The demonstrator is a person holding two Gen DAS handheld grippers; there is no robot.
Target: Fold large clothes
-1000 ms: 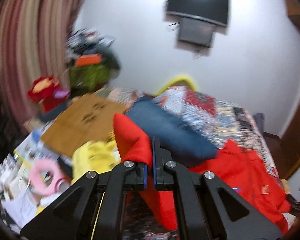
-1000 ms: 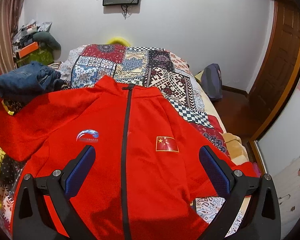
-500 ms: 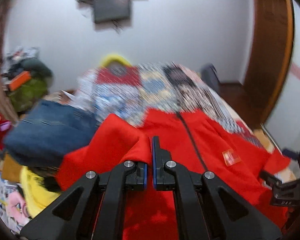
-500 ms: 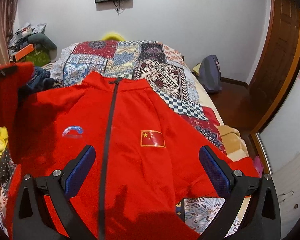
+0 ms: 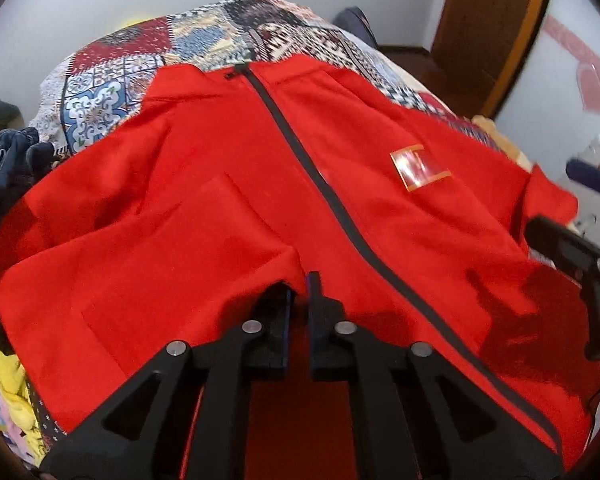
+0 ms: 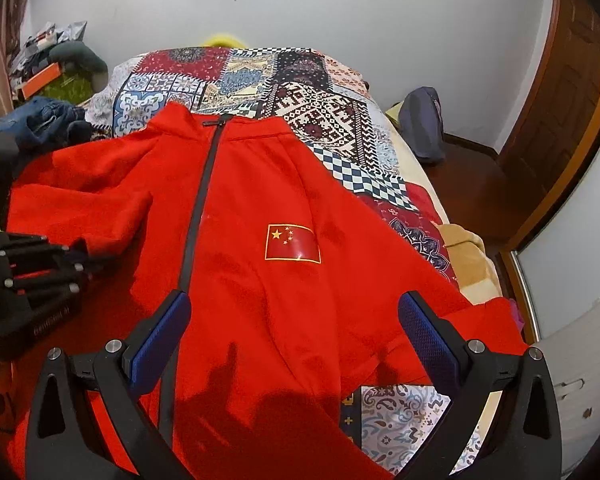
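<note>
Jeans [image 6: 44, 120] beside red jacket [image 6: 260, 200]

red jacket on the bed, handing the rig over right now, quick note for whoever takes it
Left tool: jaws nearly closed and just starting to open, sleeve end at its tips; can't tell if it is pinched.
Right tool: wide open, empty, over the jacket's lower front.
Red jacket: flat on the bed, front up, zipped.
Done: that sleeve is folded in over the chest.
Left: let go, fold in the other sleeve, then fold the body.
</note>
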